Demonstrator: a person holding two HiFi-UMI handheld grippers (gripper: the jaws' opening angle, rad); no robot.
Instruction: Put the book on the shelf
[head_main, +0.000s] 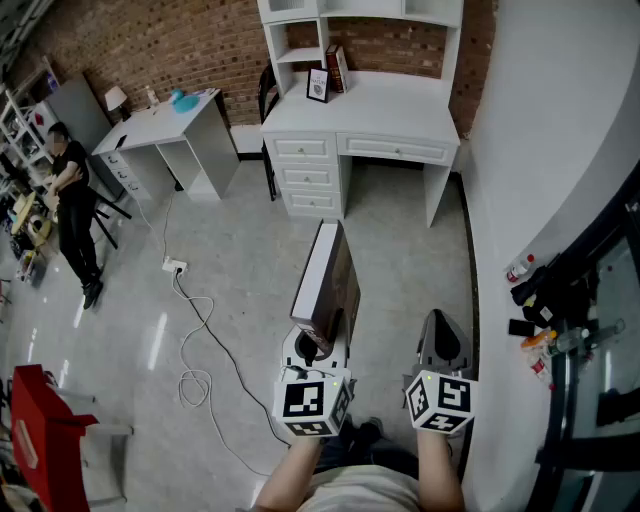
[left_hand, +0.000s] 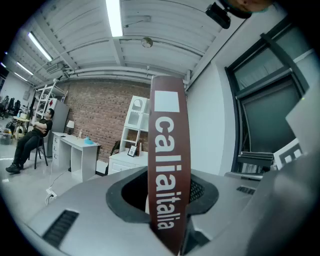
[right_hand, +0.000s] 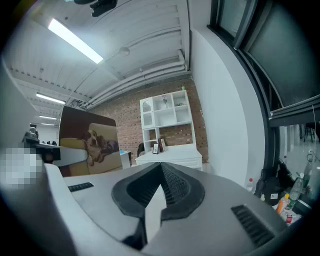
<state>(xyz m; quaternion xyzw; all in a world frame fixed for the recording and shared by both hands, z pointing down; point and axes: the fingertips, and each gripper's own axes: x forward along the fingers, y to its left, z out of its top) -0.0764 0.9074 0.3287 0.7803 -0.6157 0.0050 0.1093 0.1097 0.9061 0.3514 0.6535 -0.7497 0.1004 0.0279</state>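
A large book (head_main: 325, 285) with a brown spine and a dog on its cover stands upright on edge in my left gripper (head_main: 318, 338), whose jaws are shut on its lower end. In the left gripper view the brown spine (left_hand: 169, 165) with white letters fills the gap between the pads. My right gripper (head_main: 442, 338) hangs beside it to the right, shut and holding nothing; its pads (right_hand: 172, 187) meet at the tip. The white desk with a shelf unit (head_main: 360, 100) stands ahead against the brick wall, several steps away. From the right gripper view the book's cover (right_hand: 90, 142) shows at left.
A picture frame (head_main: 318, 85) and some books (head_main: 338, 68) stand on the white desk. A second white desk (head_main: 170, 125) is at the left, with a person in black (head_main: 70, 190) beyond. A cable and power strip (head_main: 175, 266) lie on the floor. Bottles (head_main: 520, 268) line the right wall.
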